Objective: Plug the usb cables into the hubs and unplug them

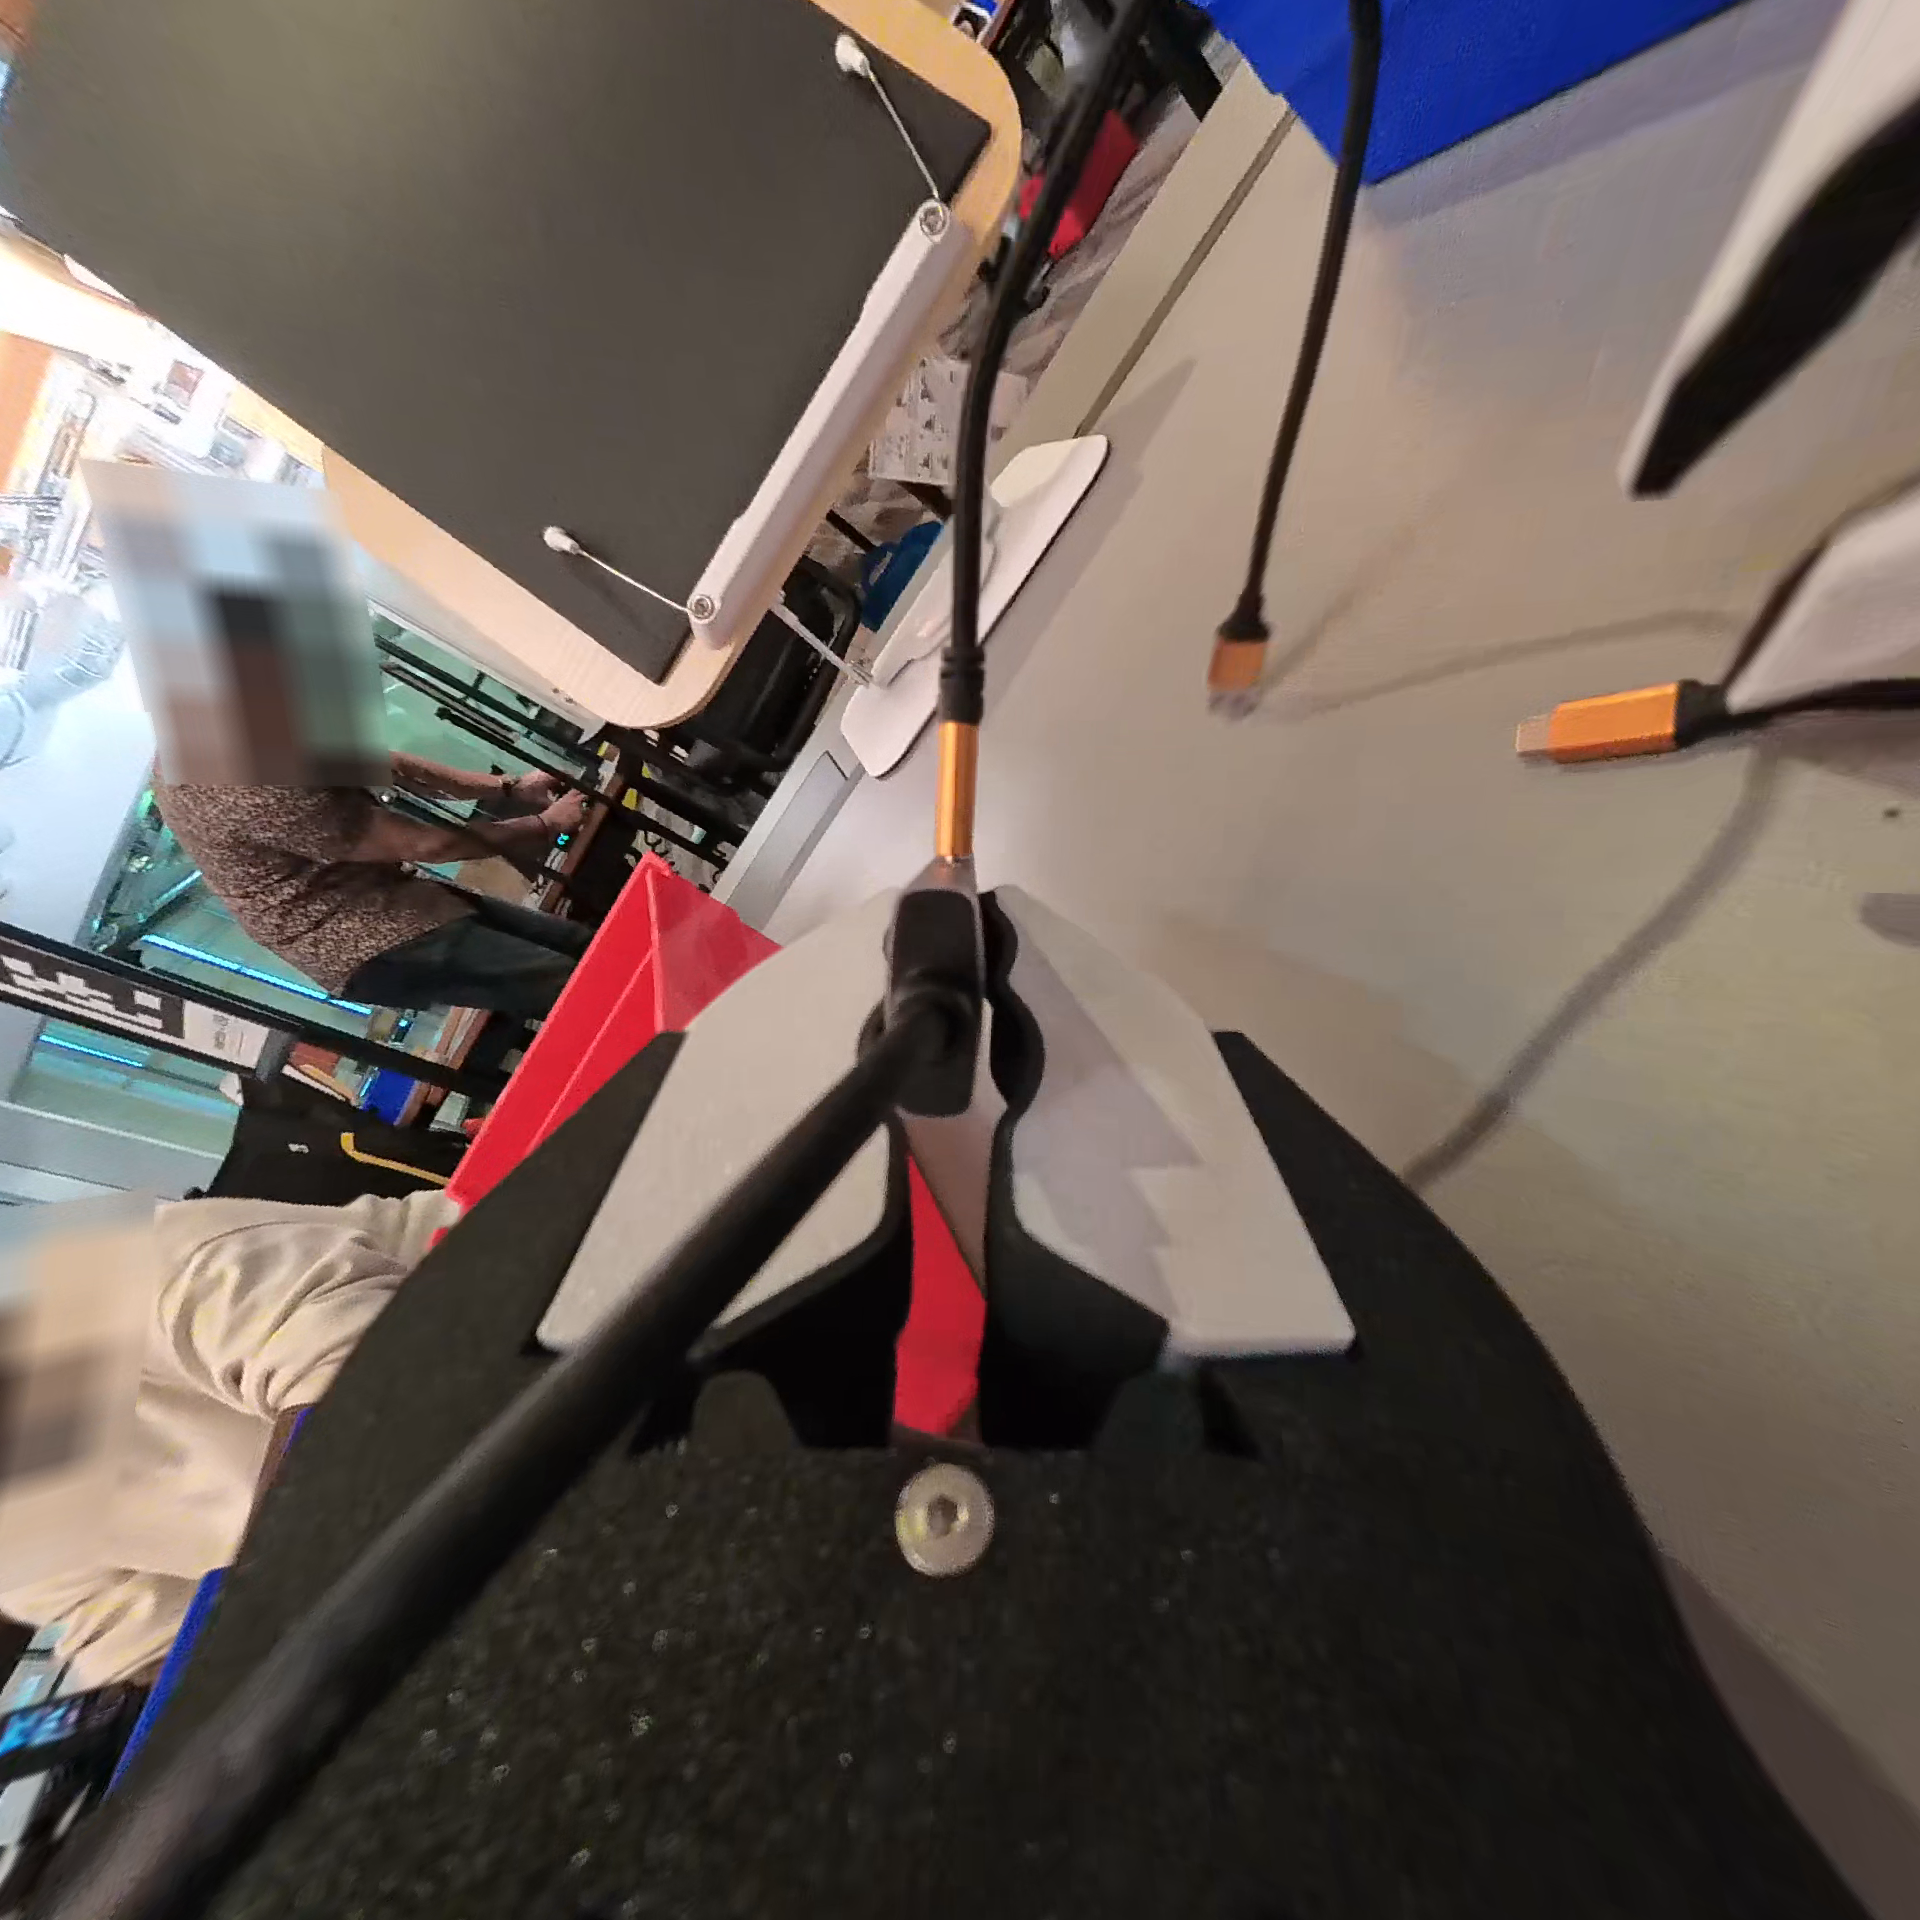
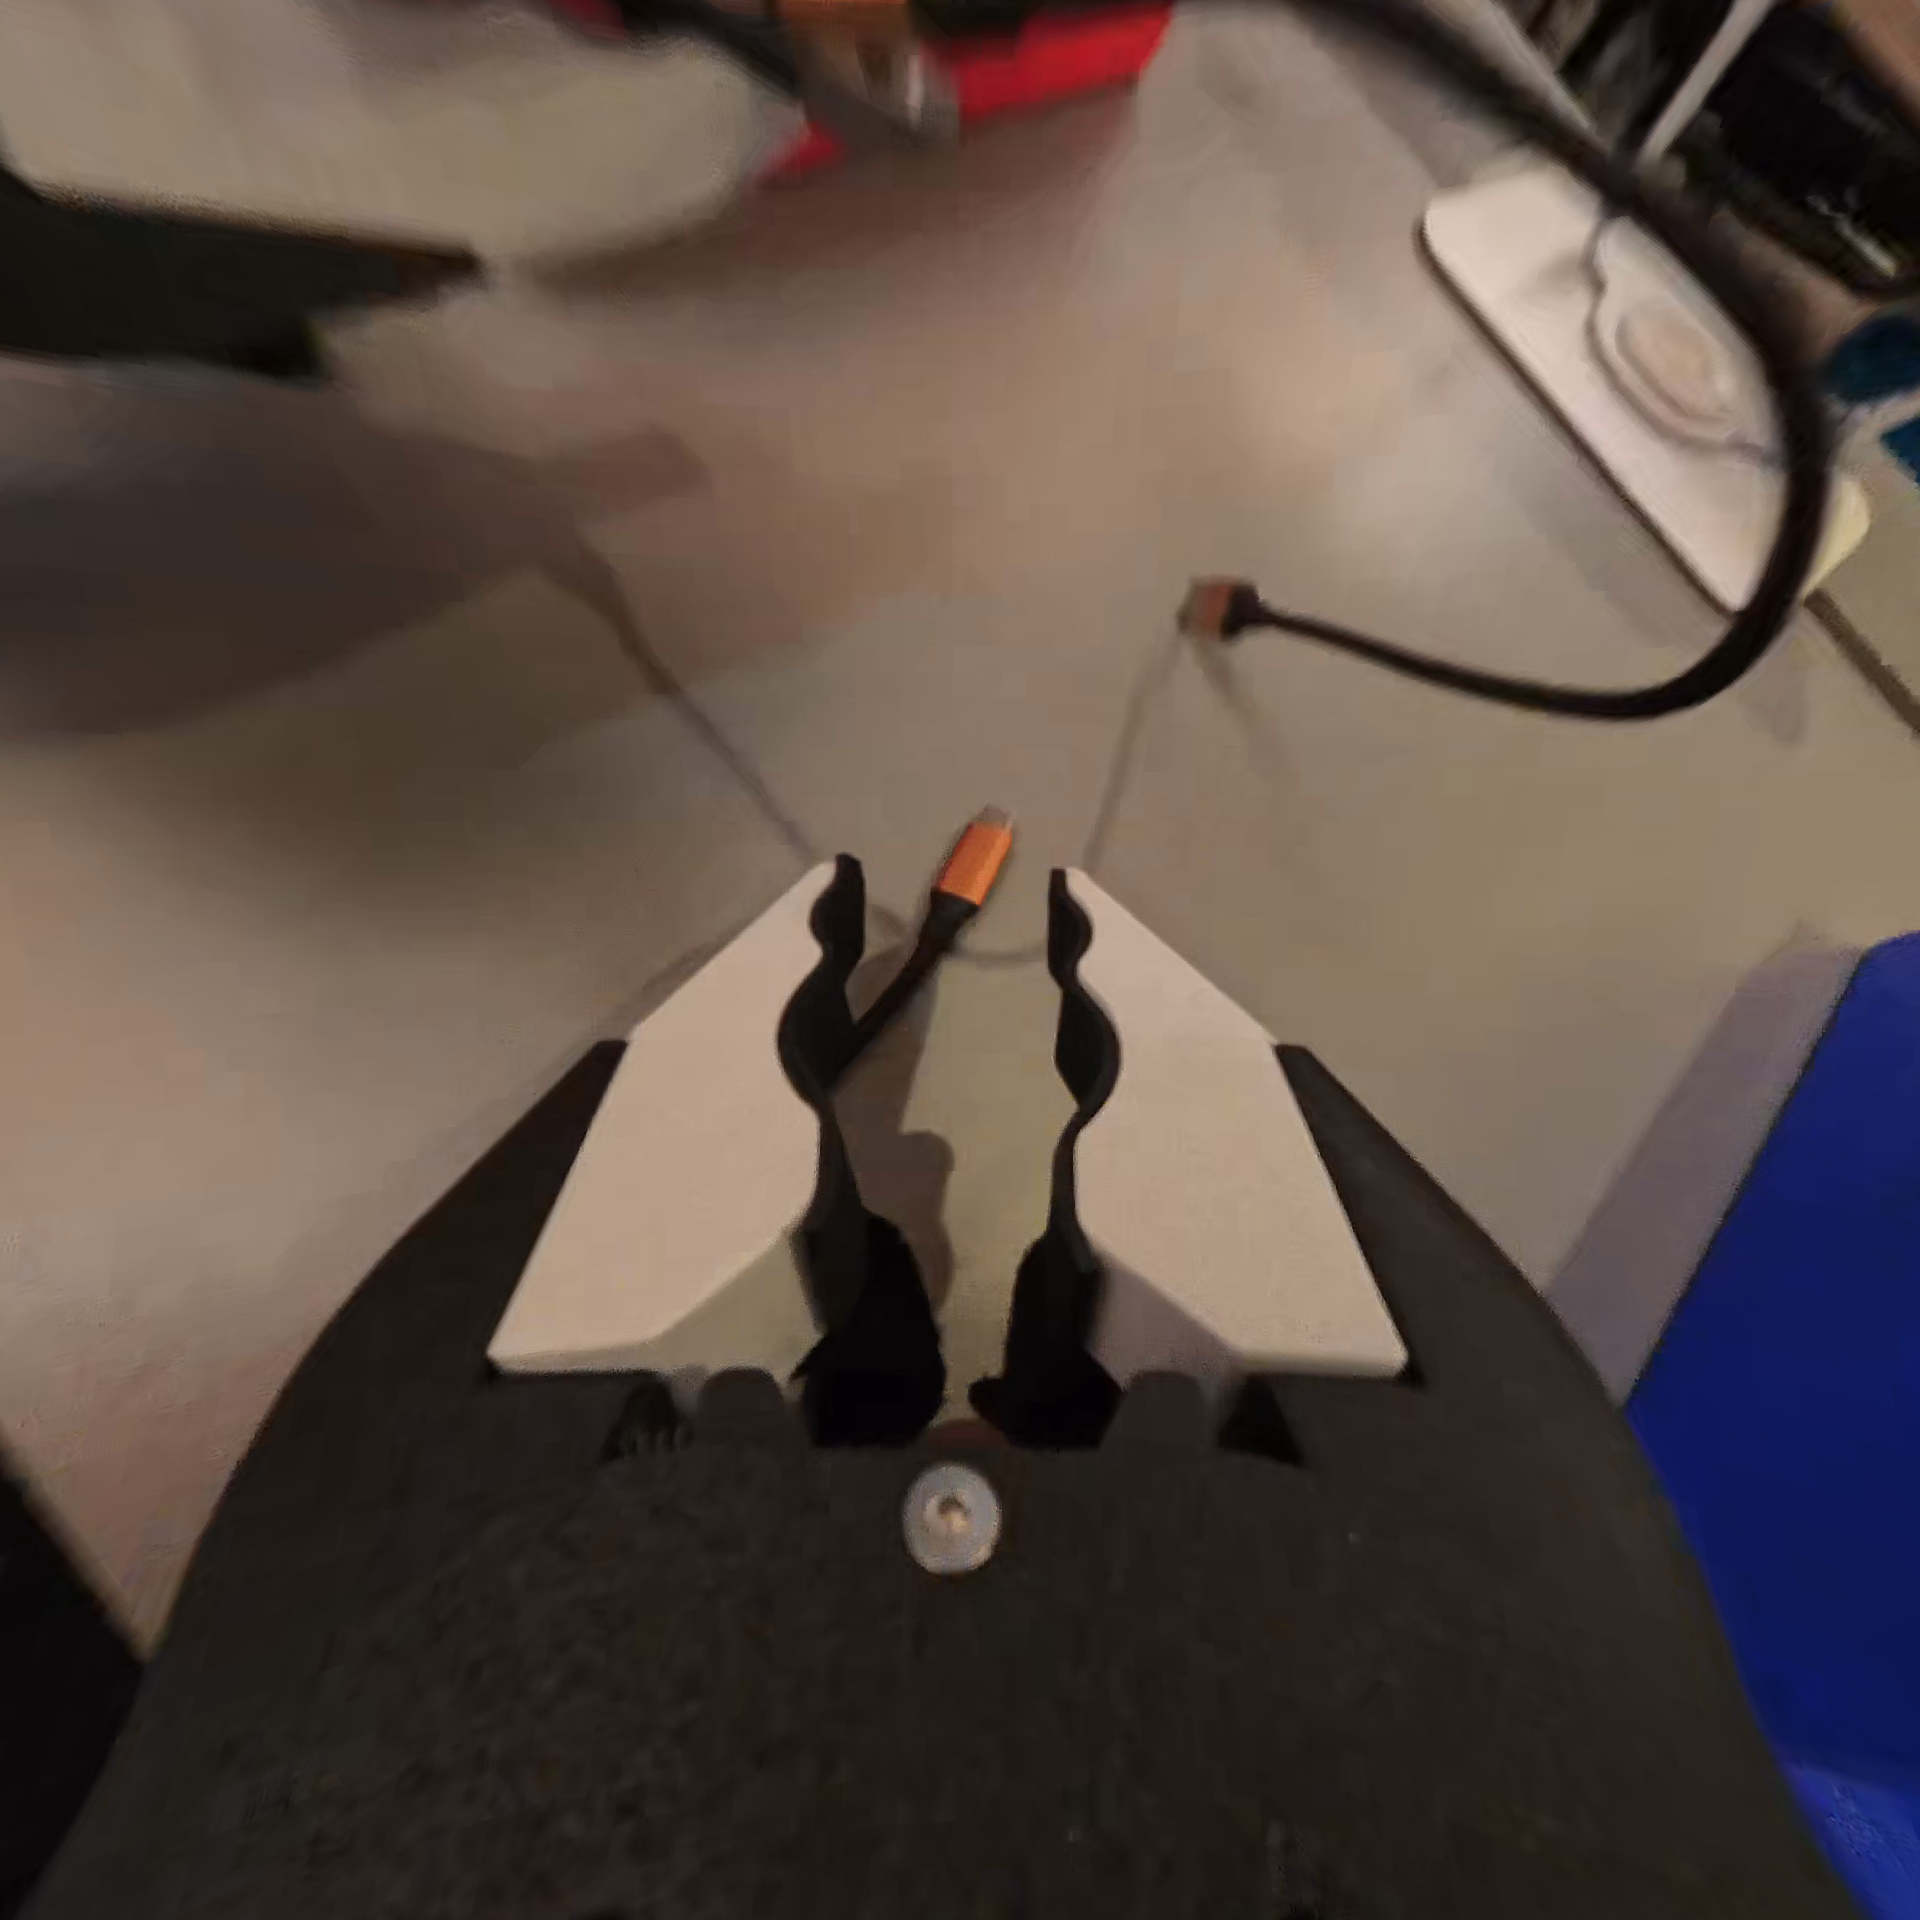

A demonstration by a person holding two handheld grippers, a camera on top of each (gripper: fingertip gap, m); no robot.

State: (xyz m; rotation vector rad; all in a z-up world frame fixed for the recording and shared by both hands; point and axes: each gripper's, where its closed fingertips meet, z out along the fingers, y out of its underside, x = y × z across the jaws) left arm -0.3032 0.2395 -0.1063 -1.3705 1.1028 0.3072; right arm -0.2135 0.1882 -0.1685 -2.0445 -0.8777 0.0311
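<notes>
The left gripper (image 1: 971, 914) is clamped on a dark hub (image 1: 935, 997), an orange-collared usb plug (image 1: 954, 784) seated at its 12 o'clock end. The right gripper (image 2: 951, 883) stands wide above another orange plug (image 2: 974, 857) on the grey table (image 2: 1351, 935). A red bin (image 1: 665, 966) at the left gripper's 9 o'clock hides its contents.

The left wrist view is bright and evenly lit; daylight floods in at its left edge, where the background washes out pale. The surface (image 1: 1351, 831) carries soft, faint shadows under the orange plugs (image 1: 1605, 720). The centre is fairly sharp, while the black cable (image 1: 520, 1403) running toward the lens is blurred, and the edges smear and bend with wide-angle stretch. The right wrist view is dimmer, warmer and soft all over. Its upper part is streaked with motion blur. A broad dark shadow (image 2: 260, 582) lies across the surface at left, and the tongs (image 2: 951, 868) cast a short shadow between them.
</notes>
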